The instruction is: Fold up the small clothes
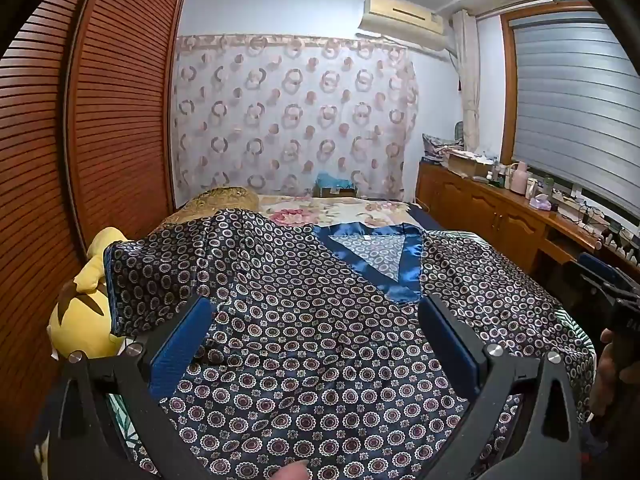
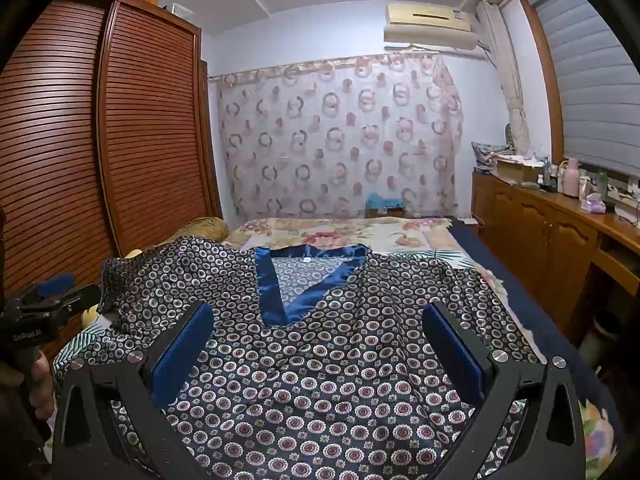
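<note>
Both grippers, left (image 1: pixel 316 332) and right (image 2: pixel 318 340), hovering wide apart, gripping nothing, over spread shirt (image 1: pixel 320 360), likely lining up the first fold.

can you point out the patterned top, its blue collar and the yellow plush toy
patterned top (image 1: pixel 320 360), left wrist view, on the middle of its front
blue collar (image 2: pixel 296 312), right wrist view, on the tip of the V
yellow plush toy (image 1: pixel 86 320), left wrist view, on its body beside the bed
</note>
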Demonstrator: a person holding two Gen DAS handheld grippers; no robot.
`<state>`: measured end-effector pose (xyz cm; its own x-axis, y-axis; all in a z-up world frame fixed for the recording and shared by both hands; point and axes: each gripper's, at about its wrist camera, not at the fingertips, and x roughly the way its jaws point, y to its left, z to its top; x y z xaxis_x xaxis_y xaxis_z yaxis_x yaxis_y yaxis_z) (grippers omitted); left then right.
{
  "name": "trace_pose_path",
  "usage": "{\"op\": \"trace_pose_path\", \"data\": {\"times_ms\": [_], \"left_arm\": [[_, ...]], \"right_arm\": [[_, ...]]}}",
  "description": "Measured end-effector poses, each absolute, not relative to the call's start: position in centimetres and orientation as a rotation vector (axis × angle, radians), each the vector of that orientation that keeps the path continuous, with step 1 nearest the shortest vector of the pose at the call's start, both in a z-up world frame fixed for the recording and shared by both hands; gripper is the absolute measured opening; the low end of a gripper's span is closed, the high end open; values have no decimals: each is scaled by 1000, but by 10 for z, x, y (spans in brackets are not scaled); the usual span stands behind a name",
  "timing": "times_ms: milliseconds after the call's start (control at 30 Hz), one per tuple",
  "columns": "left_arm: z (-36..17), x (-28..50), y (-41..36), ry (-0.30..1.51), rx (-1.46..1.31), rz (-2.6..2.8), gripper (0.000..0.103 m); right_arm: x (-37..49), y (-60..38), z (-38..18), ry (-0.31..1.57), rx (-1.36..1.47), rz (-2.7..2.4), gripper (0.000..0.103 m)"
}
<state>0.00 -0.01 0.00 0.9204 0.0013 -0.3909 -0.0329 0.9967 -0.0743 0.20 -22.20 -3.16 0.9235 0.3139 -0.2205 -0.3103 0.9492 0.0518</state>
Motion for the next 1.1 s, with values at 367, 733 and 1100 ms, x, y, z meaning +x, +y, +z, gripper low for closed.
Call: {"op": "trace_pose_path", "data": {"times_ms": [367,733,1100], "left_arm": [[0,2,2,400,-85,18,103],[0,0,0,398,-80,20,103],[-1,3,0,403,-83,15,103]], "right_arm": [[2,-222,-30,235,13,319,103],[1,-222,-30,237,10,317,103],[0,-222,-30,237,10,315,103]]}}
